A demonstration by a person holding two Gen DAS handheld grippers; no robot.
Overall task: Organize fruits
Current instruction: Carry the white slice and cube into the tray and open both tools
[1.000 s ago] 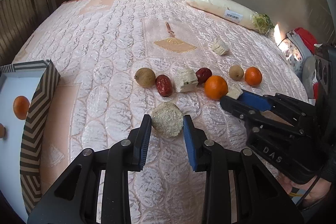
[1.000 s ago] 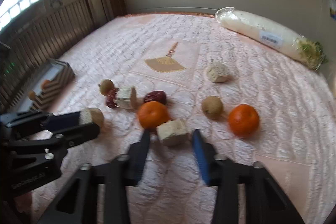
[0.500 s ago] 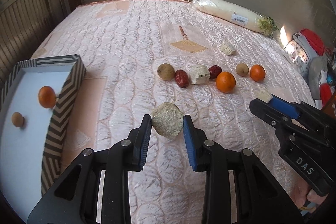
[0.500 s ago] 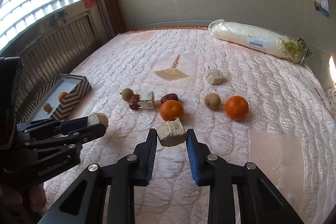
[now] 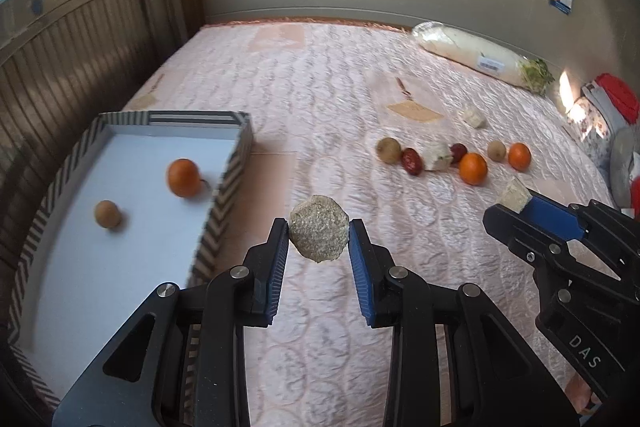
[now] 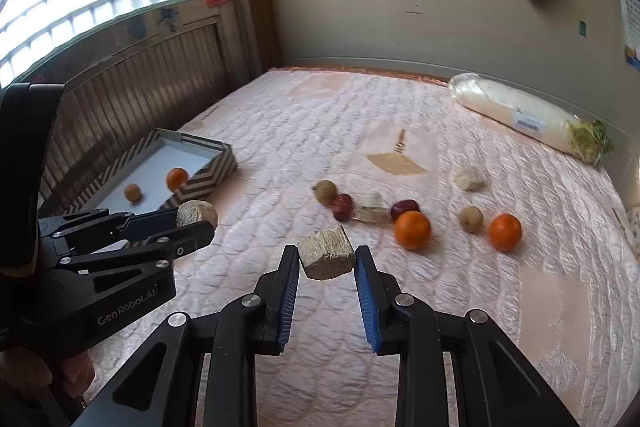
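Observation:
My left gripper is shut on a round rough beige cake, held in the air above the quilt just right of the striped tray. An orange and a small brown fruit lie in that tray. My right gripper is shut on a beige wedge-shaped chunk, also lifted off the quilt. On the bed lie two oranges, two red dates, two small brown fruits and two pale chunks.
A long bagged white cabbage lies by the far wall. A wooden-slat panel runs along the left side behind the tray. Bags and cloth sit off the bed's right edge.
Both grippers have lifted their pieces off the quilt and swung left, toward the tray. The tray now fills more of the left wrist view; the fruit row sits farther away.

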